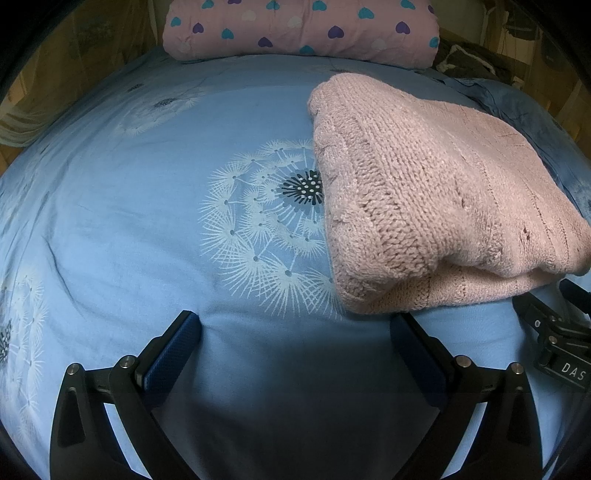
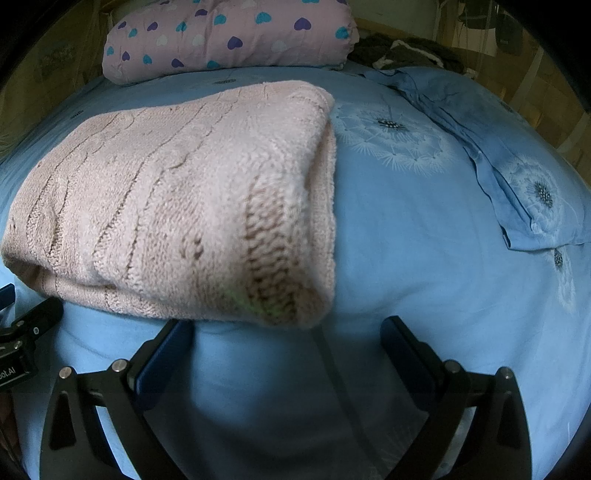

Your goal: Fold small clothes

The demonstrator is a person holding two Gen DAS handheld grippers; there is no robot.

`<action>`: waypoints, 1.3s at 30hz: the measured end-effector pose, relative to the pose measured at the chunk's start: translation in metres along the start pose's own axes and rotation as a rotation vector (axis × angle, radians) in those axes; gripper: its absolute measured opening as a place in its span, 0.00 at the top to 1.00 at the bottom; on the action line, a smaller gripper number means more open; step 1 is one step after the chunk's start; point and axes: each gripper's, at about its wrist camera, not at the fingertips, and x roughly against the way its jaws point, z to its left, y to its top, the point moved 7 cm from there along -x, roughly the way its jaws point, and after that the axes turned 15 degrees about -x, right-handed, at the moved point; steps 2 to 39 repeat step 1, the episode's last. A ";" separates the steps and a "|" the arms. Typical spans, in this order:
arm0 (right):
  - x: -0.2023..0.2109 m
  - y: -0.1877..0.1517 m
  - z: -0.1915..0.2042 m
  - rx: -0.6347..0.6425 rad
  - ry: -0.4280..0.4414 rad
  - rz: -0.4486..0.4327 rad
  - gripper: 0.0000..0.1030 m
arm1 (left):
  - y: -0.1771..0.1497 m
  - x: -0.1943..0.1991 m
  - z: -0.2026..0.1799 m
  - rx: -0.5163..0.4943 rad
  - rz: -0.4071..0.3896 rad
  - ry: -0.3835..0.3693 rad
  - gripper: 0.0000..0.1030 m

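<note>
A pale pink knitted sweater (image 1: 424, 199) lies folded into a thick stack on the blue bed sheet (image 1: 147, 192); the right wrist view shows the same sweater (image 2: 177, 199) on the left side. My left gripper (image 1: 295, 328) stands open just in front of the sweater's near left corner, nothing between its fingers. My right gripper (image 2: 288, 332) is also open, its left finger (image 2: 166, 350) right under the sweater's near edge, holding nothing. The right gripper's body shows at the left wrist view's right edge.
A rolled pink quilt with heart prints (image 1: 299, 29) lies across the bed's far end. A blue pillowcase (image 2: 517, 177) with dandelion print rests at the right. Dark clothing (image 2: 410, 51) is heaped behind it. Wooden bed rails border both sides.
</note>
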 end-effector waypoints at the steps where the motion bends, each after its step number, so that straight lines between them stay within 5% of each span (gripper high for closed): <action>1: 0.000 0.000 0.000 0.000 0.000 0.000 0.00 | 0.000 0.000 0.000 0.000 0.000 0.000 0.14; 39: 0.000 0.000 0.000 0.000 0.000 0.000 0.00 | 0.000 0.000 0.000 0.000 0.000 0.000 0.14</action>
